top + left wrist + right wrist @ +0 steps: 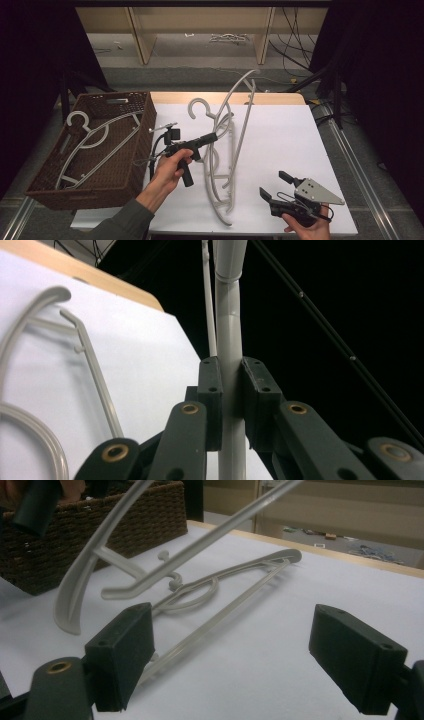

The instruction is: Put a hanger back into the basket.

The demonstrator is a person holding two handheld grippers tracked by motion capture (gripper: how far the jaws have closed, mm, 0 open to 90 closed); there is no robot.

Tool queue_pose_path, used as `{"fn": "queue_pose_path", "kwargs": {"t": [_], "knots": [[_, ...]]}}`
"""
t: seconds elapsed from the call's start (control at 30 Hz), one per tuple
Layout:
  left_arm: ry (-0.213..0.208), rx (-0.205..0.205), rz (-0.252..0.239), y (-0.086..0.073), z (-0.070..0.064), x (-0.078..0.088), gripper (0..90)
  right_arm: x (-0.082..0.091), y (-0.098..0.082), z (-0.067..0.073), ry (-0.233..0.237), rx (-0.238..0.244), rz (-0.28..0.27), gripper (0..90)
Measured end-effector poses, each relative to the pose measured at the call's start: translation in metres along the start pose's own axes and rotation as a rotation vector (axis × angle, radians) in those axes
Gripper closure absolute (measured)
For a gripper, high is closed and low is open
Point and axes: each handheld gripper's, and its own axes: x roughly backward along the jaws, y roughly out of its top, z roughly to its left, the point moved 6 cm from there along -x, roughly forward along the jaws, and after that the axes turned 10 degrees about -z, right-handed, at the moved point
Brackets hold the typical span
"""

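A person's left hand holds my left gripper [212,136] over the white table, shut on the thick arm of a grey plastic hanger [246,112]. That hanger is tilted up, its far end beyond the table's back edge and its near end low by the front. In the left gripper view the pads [212,385] clamp the hanger's rod [229,315] from both sides. A second grey hanger [235,575] lies flat on the cloth below it. My right gripper [272,183] rests at the front right, open, with nothing between its jaws [240,660].
A brown wicker basket [145,130] stands at the table's left with one grey hanger [95,145] inside; its wall [125,525] shows in the right gripper view. The white table cover [285,135] is bare at the right. Wooden shelving and floor cables lie beyond.
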Motion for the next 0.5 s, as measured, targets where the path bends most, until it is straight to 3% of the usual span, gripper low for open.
{"fn": "queue_pose_path", "kwargs": {"t": [0.4,0.5], "knots": [[0.001,-0.036,-0.011,0.035,-0.019,0.024,79.9,0.000,0.000,0.000,-0.002,0.002,-0.003,19.3],[0.002,-0.073,-0.011,0.045,-0.024,0.034,79.9,0.000,0.000,0.000,-0.003,-0.001,-0.004,19.3]]}}
